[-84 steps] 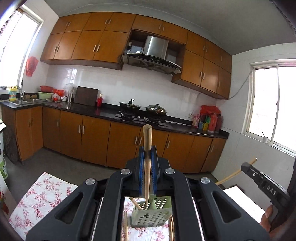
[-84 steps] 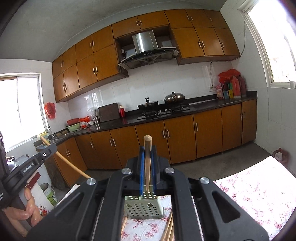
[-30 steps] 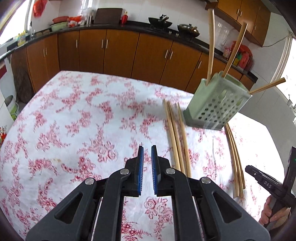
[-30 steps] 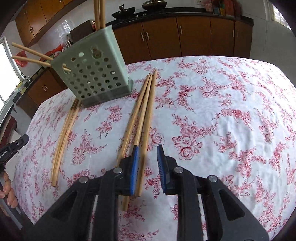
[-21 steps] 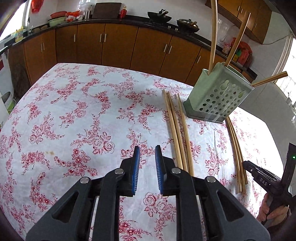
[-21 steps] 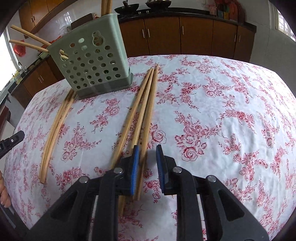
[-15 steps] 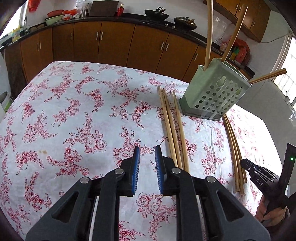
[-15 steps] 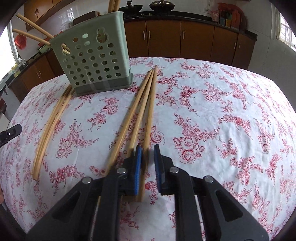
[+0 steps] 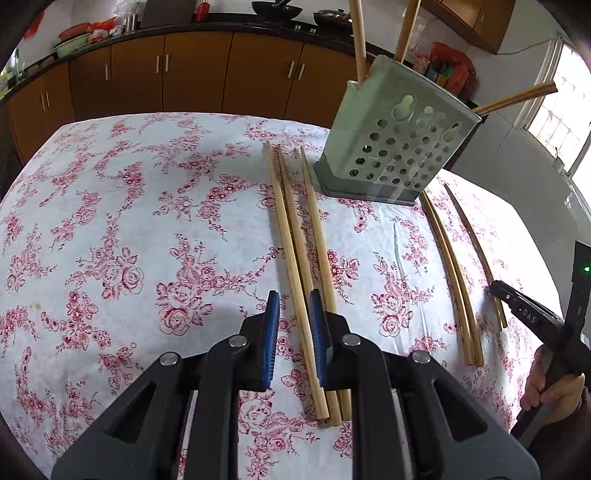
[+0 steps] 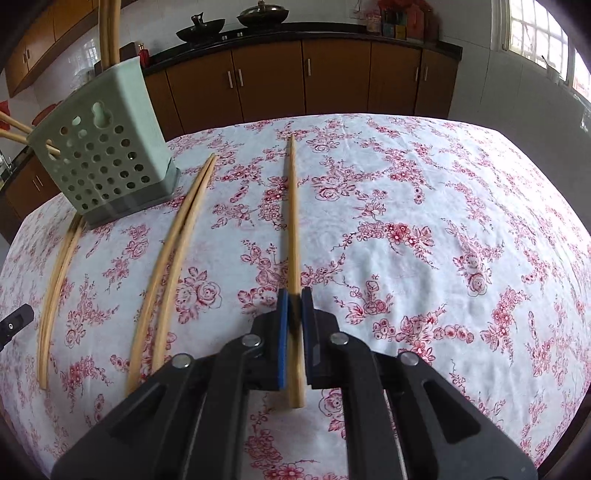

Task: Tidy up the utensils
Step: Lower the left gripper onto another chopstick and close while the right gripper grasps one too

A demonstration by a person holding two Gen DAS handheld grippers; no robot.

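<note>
- The left gripper [image 9: 293,314] has its blue pads spread a little, straddling the pale wooden chopsticks [image 9: 295,254] that lie on the flowered tablecloth [image 9: 110,221]; closing here may catch two at once
- The perforated green plastic holder [image 9: 395,147] stands between the groups, sticks leaning out; a knock could tip it
- The right gripper [image 10: 294,299] pinches one wooden chopstick [image 10: 291,206] near its thick end, so the long tip may swing and miss the holder

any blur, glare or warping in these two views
Left wrist view: sharp, window blown out, straight chopsticks bowed by fisheye. Right wrist view: loose chopsticks motion-smeared and bowed, held chopstick crisp, window overexposed.
</note>
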